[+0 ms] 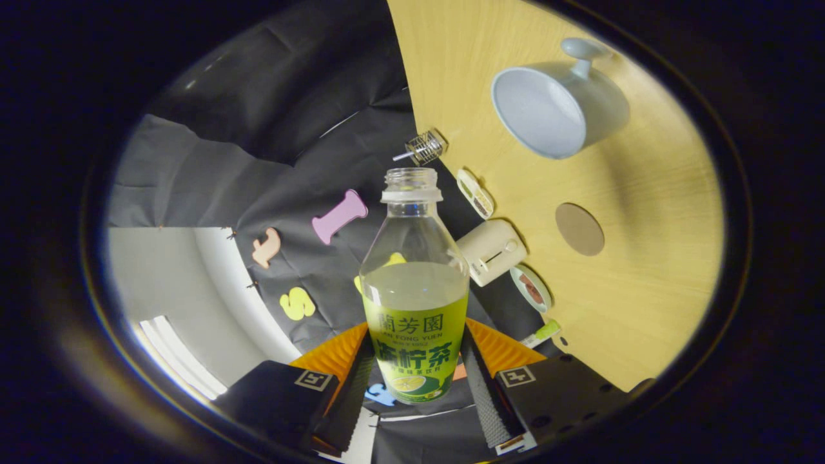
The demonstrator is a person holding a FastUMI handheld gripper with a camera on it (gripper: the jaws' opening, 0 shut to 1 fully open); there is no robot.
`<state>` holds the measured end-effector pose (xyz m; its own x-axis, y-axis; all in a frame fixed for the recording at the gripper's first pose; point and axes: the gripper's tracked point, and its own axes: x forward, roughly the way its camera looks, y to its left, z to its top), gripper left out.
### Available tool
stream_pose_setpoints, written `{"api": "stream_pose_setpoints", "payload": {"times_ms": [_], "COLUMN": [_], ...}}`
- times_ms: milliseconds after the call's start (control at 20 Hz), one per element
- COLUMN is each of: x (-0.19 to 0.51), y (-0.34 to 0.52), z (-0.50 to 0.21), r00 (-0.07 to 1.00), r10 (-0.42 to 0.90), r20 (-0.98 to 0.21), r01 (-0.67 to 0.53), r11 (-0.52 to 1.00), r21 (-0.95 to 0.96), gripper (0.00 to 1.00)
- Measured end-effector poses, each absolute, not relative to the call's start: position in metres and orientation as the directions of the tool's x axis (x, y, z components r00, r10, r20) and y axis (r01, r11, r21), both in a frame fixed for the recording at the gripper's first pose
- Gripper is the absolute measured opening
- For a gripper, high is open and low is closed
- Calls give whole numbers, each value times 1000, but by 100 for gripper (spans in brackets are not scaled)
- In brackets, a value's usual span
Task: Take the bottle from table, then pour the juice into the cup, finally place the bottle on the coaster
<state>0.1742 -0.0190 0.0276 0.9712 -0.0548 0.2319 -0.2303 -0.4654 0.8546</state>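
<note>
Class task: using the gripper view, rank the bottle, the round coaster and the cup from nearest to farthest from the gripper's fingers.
1. Bottle: between the fingers of the gripper, which press on its lower sides; its cap is off.
2. Coaster: beyond the fingers, on the wooden table.
3. Cup: farthest, past the coaster on the same table.

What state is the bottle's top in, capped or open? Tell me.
Open. The juice bottle, held between the gripper fingers, shows a bare threaded neck with no cap on it.
</note>
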Motion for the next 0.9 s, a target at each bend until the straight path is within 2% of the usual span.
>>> {"api": "stream_pose_setpoints", "payload": {"times_ms": [200,500,800,900], "x": [177,167,162,156], "y": [-3,12,27,27], "z": [12,-20,-50,-52], "r00": [982,995,991,989], "r10": [-4,71,91,95], "r20": [190,69,-99,-116], "r01": [-181,-72,44,37], "r11": [-327,38,478,592], "r21": [928,997,877,805], "gripper": [78,78,79,79]}}
